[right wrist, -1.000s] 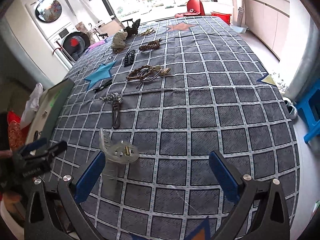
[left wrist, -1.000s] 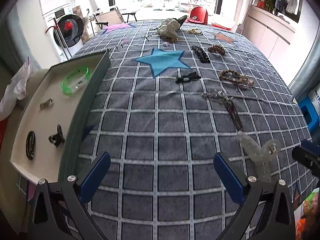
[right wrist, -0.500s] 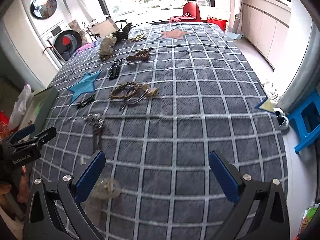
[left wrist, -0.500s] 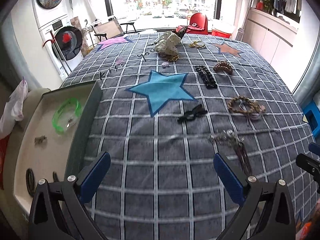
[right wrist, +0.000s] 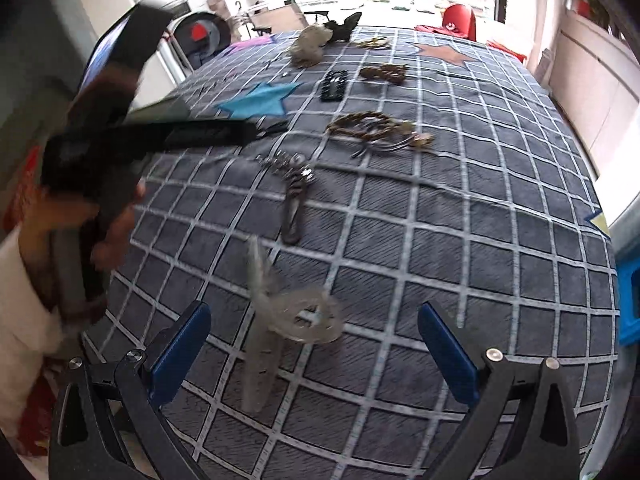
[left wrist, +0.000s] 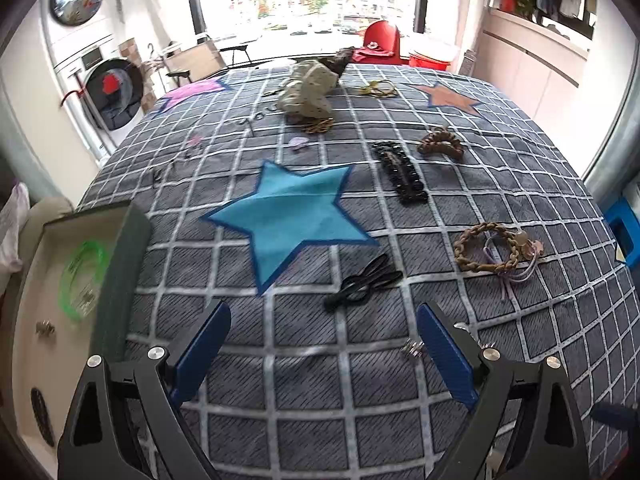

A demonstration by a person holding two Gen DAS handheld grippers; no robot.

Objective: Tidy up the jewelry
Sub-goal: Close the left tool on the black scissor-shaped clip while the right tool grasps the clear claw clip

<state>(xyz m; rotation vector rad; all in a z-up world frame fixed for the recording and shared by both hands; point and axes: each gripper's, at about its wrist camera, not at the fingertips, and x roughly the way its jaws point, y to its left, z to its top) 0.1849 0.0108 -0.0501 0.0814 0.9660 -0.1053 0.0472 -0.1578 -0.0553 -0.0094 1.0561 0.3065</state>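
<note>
My left hand-held gripper [left wrist: 322, 350] was closing, nothing between its jaws, near the black hair clip [left wrist: 362, 282]. My right hand-held gripper [right wrist: 314, 340] stood apart over a clear clip [right wrist: 294, 316] on the tabletop [right wrist: 460, 216].

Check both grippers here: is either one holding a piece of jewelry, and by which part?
Nothing is held. The left gripper is closing over bare blanket; the right gripper stands open, the translucent clip lying loose between its fingers.

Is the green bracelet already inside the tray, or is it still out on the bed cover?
Inside. The green bracelet lies flat on the pale floor of the tray, within its dark wall, off the checked bed cover.
</note>
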